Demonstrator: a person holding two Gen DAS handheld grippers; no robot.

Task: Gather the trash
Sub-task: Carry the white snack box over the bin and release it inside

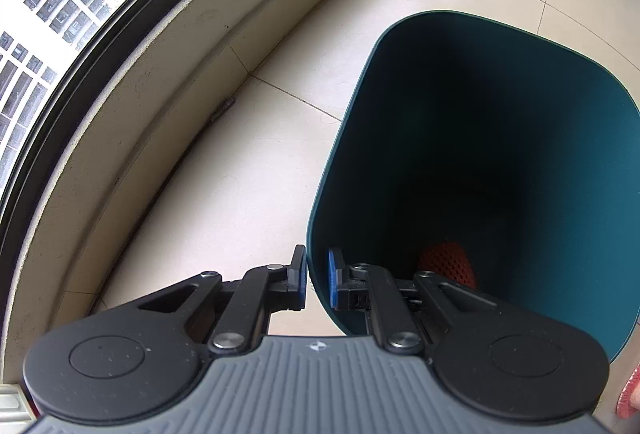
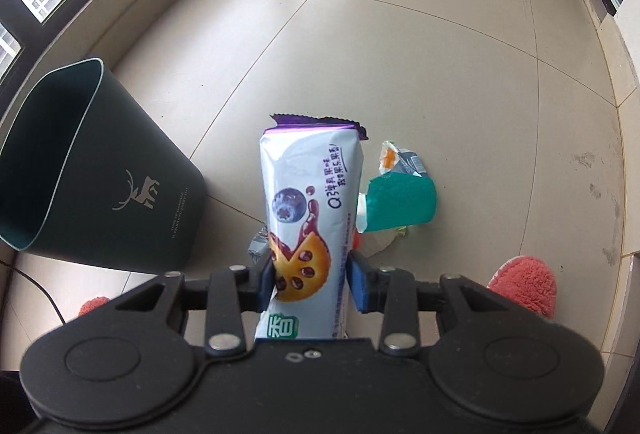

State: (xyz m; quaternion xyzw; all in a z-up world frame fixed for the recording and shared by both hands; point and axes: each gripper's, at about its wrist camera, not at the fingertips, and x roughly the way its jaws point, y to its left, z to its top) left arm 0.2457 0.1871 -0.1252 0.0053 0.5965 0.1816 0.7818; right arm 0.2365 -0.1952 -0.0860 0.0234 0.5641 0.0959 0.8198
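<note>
My left tool [image 1: 317, 284] pinches the rim of the dark green bin [image 1: 500, 138], one finger inside, one outside, tilting it on the tiled floor [image 1: 248, 170]. My right tool [image 2: 310, 284] is clamped on a white-and-purple biscuit wrapper [image 2: 308, 210], held above the floor, with more wrappers [image 2: 396, 202] lying just beyond.

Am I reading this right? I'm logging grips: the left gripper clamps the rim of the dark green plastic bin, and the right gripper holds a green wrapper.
Not quite. The right gripper holds the white and purple blueberry snack packet, as the right wrist view shows; the green wrapper lies on the floor beyond. The left gripper does clamp the rim of the dark green plastic bin.
</note>
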